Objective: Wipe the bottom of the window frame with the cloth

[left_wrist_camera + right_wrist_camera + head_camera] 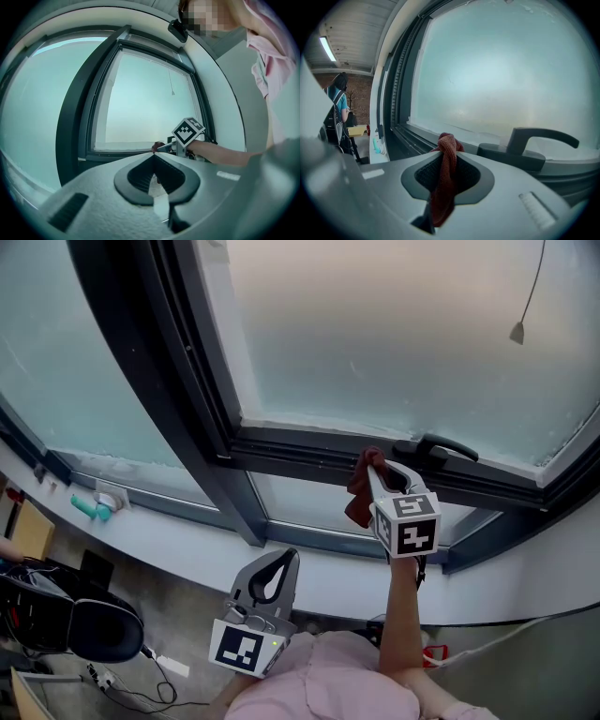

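Rt gripper [373,465]: jaws clamped on dark red cloth [360,491]. Cloth bunched betw. jaws, knotted top poking past tips, rest hanging below. Held up at bottom rail of window frame [300,448], cloth top at the rail, just left of black handle [448,446]; contact not certain.
Lt gripper [285,559]: jaws together, nothing betw. them, low near person's body, well apart from frame.
Teal item [90,509]: on white sill [187,545], far left.
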